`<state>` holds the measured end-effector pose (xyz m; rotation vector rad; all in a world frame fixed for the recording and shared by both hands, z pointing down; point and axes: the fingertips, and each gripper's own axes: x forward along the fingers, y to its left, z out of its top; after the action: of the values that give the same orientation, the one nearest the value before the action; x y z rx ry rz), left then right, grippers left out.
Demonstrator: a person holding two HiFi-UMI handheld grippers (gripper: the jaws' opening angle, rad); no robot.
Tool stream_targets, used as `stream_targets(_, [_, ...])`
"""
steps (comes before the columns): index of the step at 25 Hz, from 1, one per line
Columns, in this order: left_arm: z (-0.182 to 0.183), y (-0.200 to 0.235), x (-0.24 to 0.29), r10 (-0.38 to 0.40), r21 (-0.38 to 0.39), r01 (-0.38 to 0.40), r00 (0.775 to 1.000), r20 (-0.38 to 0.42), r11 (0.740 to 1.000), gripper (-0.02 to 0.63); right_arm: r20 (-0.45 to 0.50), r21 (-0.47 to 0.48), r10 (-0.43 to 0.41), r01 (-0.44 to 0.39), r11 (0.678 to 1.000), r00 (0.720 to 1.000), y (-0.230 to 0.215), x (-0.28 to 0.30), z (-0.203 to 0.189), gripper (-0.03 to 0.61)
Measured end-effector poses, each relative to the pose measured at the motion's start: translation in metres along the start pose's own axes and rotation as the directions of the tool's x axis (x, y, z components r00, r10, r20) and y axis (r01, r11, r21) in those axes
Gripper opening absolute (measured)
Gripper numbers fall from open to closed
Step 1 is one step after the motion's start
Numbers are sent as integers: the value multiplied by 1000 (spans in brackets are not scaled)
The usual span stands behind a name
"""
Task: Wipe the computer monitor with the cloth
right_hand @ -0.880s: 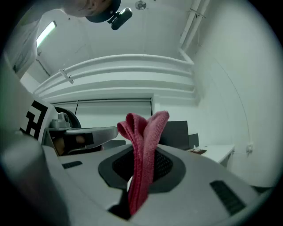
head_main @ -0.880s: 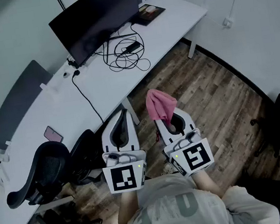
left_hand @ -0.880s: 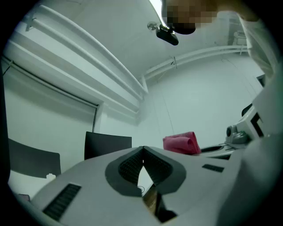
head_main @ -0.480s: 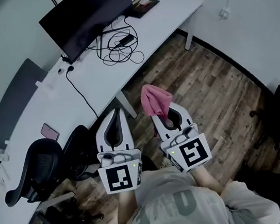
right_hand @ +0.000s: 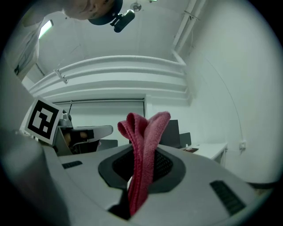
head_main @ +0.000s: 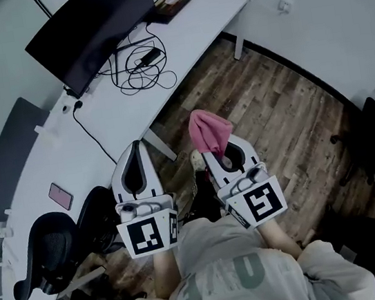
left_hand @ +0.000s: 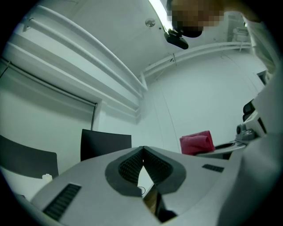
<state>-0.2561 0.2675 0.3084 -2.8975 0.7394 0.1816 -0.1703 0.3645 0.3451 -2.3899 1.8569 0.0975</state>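
Right hand-held gripper (head_main: pixel 221 153) pinches pink cloth (head_main: pixel 210 130), monitor (head_main: pixel 92 33) well apart.

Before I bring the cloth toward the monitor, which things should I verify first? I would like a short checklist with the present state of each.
1. Cloth held by the right gripper: ok, jaws shut on it.
2. Cloth sticks out beyond the jaws for wiping: ok.
3. Left gripper free: ok, jaws together, nothing between.
4. Monitor within reach: not ok, both grippers are over the floor, short of the desk.
5. Cables out of the wiping path: cannot tell.
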Motion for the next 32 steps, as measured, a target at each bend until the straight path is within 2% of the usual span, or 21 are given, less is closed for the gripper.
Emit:
stream_targets(4, [-16, 0, 36, -28, -6, 28, 1000, 4, 1000, 15, -16, 13, -24, 24, 1000, 1000, -26, 20, -17, 57])
stream_targets(9, [-37, 7, 94, -50, -34, 50, 999, -1, 998, 15, 12, -5, -11, 12, 1000, 1000, -58, 64, -18, 57])
stream_targets(12, [-41, 23, 135, -52, -29, 52, 999, 9, 998, 15, 18, 12, 24, -24, 1000, 1000, -71, 110, -18, 57])
stream_targets(20, [-53, 72, 275, -53, -22, 53, 999, 6, 998, 15, 10, -63, 107, -106, 992, 994, -120, 247, -5, 57])
stream_targets(25, [-45, 122, 373, 18, -9, -17, 998, 57, 1000, 15, 52, -76, 186, -181, 980, 981, -153, 360, 17, 57])
stream_targets(28, [-44, 145, 425, 56, -20, -54, 995, 85, 998, 15, 59, -70, 209, -205, 976, 976, -175, 421, 17, 57])
stream_targets(32, [-62, 161, 475, 76, -29, -74, 995, 63, 997, 15, 47, -65, 239, -236, 970, 970, -196, 481, 4, 57])
